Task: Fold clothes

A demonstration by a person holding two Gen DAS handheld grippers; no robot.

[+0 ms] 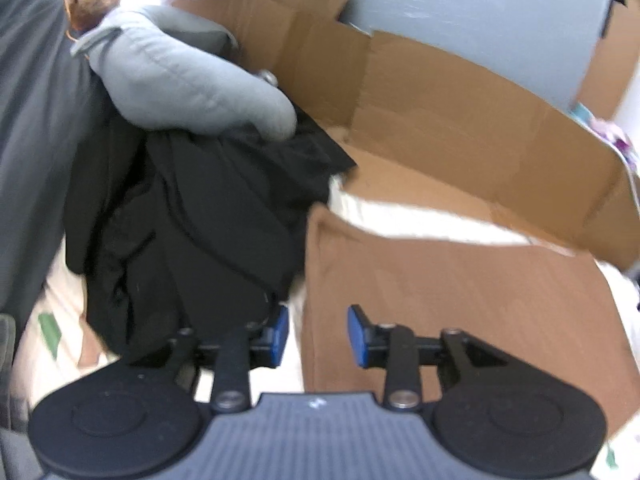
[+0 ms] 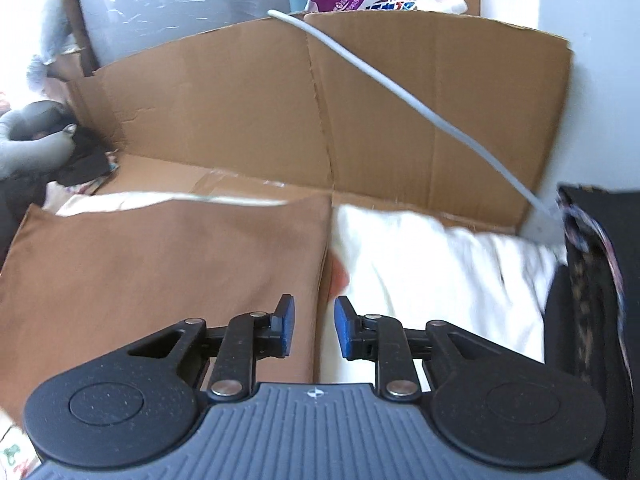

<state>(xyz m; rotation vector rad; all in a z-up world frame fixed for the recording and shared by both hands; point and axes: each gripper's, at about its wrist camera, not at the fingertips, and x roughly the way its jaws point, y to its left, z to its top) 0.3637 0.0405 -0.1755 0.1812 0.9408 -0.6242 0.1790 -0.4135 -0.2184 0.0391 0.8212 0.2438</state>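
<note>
A brown garment (image 1: 460, 300) lies flat on a pale bed sheet; it also shows in the right wrist view (image 2: 160, 268). My left gripper (image 1: 318, 336) is open and empty, over the garment's left edge. A pile of black clothes (image 1: 192, 220) lies just left of it. My right gripper (image 2: 315, 330) is open and empty, over the garment's right edge, where brown cloth meets white bedding (image 2: 432, 276).
A flattened cardboard box (image 2: 320, 112) stands behind the garment. A grey neck pillow (image 1: 180, 76) rests on the black pile, with a plush toy (image 1: 94, 0) behind. A grey cable (image 2: 420, 104) crosses the cardboard. A dark patterned bag (image 2: 588, 300) is at right.
</note>
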